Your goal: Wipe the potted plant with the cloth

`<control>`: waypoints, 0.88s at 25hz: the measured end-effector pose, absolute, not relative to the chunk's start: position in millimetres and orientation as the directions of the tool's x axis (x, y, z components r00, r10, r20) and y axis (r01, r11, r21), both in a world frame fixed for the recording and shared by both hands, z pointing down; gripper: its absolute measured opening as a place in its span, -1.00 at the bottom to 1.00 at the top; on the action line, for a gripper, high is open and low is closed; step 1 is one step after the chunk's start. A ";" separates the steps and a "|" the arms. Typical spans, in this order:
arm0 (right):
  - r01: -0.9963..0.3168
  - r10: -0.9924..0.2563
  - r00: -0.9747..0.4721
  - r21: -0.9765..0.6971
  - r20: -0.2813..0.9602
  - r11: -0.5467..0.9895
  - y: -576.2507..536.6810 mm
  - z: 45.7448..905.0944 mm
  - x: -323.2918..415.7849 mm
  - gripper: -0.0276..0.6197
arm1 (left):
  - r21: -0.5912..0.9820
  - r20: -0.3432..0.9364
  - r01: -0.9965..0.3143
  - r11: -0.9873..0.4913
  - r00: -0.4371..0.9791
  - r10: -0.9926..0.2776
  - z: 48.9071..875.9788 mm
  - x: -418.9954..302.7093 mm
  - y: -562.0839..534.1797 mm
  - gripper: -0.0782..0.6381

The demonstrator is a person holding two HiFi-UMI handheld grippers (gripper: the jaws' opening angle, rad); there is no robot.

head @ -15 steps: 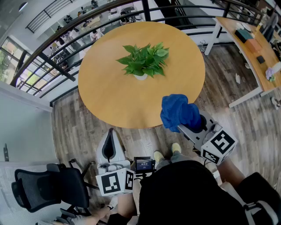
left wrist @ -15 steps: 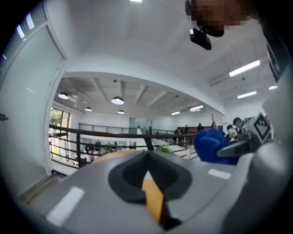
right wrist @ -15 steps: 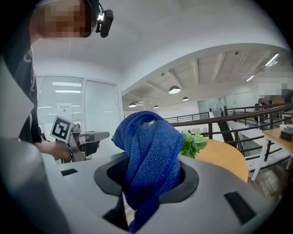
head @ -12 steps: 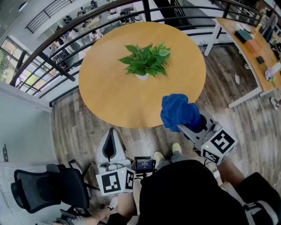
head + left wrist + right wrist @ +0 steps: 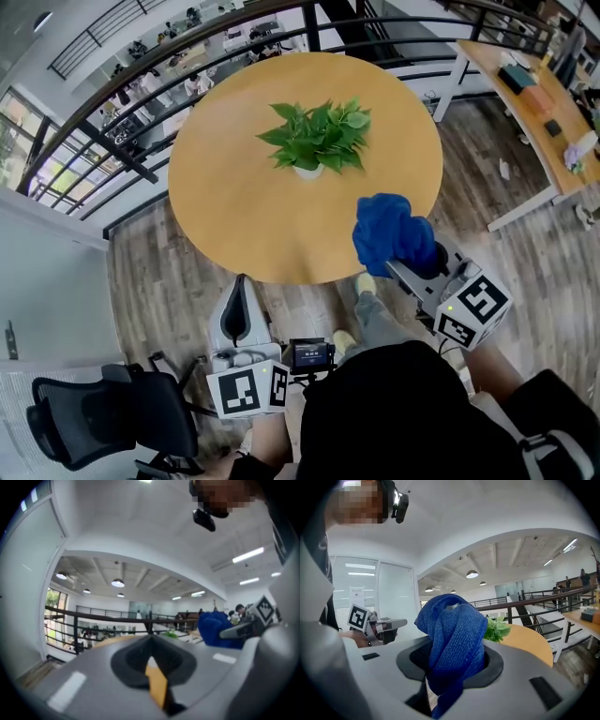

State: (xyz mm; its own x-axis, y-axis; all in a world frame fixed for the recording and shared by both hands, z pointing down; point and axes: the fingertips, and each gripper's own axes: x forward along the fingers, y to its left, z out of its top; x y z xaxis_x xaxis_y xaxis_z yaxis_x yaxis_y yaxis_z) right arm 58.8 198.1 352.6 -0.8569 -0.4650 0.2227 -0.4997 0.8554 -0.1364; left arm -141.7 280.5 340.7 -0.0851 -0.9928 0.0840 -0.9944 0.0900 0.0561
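Carried forward, the right gripper [image 5: 410,265] clamps the blue cloth [image 5: 389,232] nearer the potted plant [image 5: 319,137] ahead, wiping yet to begin; left gripper [image 5: 240,292] closed, empty.

A round wooden counter [image 5: 234,216] stands on a grey-brown plank floor [image 5: 155,272], close to a curved black metal railing [image 5: 141,75]. The railing edges a drop to a lower level [image 5: 187,42], where desks and seated people show small. To the right, a long wooden desk [image 5: 520,103] on white legs carries a few small objects. A black office chair [image 5: 141,412] sits at the lower left beside a white wall [image 5: 47,281]. A tall window [image 5: 52,603] on the left shows greenery outside. Overhead, the white ceiling [image 5: 154,536] bears round lamps [image 5: 117,582] and lit strip lights [image 5: 247,555], and the room is evenly bright.
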 end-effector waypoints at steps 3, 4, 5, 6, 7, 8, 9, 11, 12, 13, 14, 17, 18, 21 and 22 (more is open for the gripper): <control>-0.501 -0.466 -0.856 -0.137 0.224 0.854 182.6 354.7 55.5 -0.41 | 0.055 0.086 -0.995 0.086 -0.081 -0.993 342.4 -145.9 264.3 -0.79; -0.499 -0.464 -0.858 -0.138 0.221 0.856 176.0 354.6 54.0 -0.41 | 0.053 0.087 -0.995 0.086 -0.081 -0.993 342.3 -147.1 257.7 -0.79; -0.496 -0.462 -0.859 -0.138 0.218 0.857 168.7 354.4 52.5 -0.41 | 0.050 0.087 -0.995 0.085 -0.080 -0.993 341.7 -148.1 250.3 -0.79; -0.494 -0.461 -0.861 -0.137 0.216 0.859 160.8 354.2 51.0 -0.41 | 0.047 0.087 -0.995 0.084 -0.080 -0.993 341.1 -148.9 242.4 -0.79; -0.492 -0.459 -0.862 -0.136 0.215 0.860 152.5 354.3 49.6 -0.41 | 0.044 0.087 -0.996 0.083 -0.079 -0.993 340.6 -149.8 233.8 -0.79; -0.490 -0.457 -0.864 -0.136 0.213 0.861 143.5 354.2 48.1 -0.41 | 0.041 0.088 -0.996 0.084 -0.080 -0.993 340.0 -150.7 224.5 -0.79; -0.486 -0.454 -0.866 -0.137 0.210 0.863 134.2 353.8 46.6 -0.41 | 0.037 0.089 -0.996 0.085 -0.082 -0.993 339.1 -151.8 214.7 -0.79; -0.478 -0.447 -0.871 -0.136 0.204 0.868 115.7 352.0 43.2 -0.41 | 0.028 0.089 -0.995 0.092 -0.089 -0.992 335.6 -153.8 196.4 -0.79; -0.474 -0.444 -0.873 -0.135 0.201 0.870 106.8 350.6 41.7 -0.41 | 0.024 0.089 -0.995 0.095 -0.092 -0.992 333.0 -154.6 188.1 -0.79; -0.469 -0.441 -0.876 -0.135 0.197 0.873 98.1 348.7 40.2 -0.41 | 0.020 0.087 -0.995 0.097 -0.095 -0.992 330.1 -155.1 180.3 -0.79; -0.465 -0.437 -0.879 -0.135 0.193 0.875 89.9 346.6 38.7 -0.41 | 0.014 0.085 -0.995 0.099 -0.097 -0.992 327.1 -155.5 173.0 -0.79; -0.452 -0.427 -0.886 -0.135 0.181 0.882 67.8 341.9 36.0 -0.41 | -0.001 0.083 -0.994 0.106 -0.106 -0.991 320.4 -156.5 152.9 -0.79; -0.450 -0.425 -0.887 -0.136 0.179 0.883 61.2 341.5 36.2 -0.41 | -0.004 0.084 -0.994 0.109 -0.109 -0.990 319.6 -156.5 146.8 -0.79; -0.446 -0.421 -0.890 -0.140 0.175 0.884 43.0 343.4 38.1 -0.41 | -0.016 0.087 -0.993 0.119 -0.120 -0.989 319.4 -156.2 130.3 -0.79; -0.446 -0.421 -0.890 -0.142 0.174 0.884 37.2 344.4 39.0 -0.41 | -0.018 0.088 -0.992 0.122 -0.123 -0.989 319.6 -156.0 124.8 -0.79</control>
State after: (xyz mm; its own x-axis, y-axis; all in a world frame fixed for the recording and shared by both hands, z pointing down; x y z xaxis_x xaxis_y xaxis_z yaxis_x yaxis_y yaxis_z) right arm 39.0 37.2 344.4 -0.8902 -0.4212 0.1735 -0.4457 0.8839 -0.1415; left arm -156.0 124.8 319.6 -0.1228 -0.9886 0.0875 -0.9924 0.1217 -0.0179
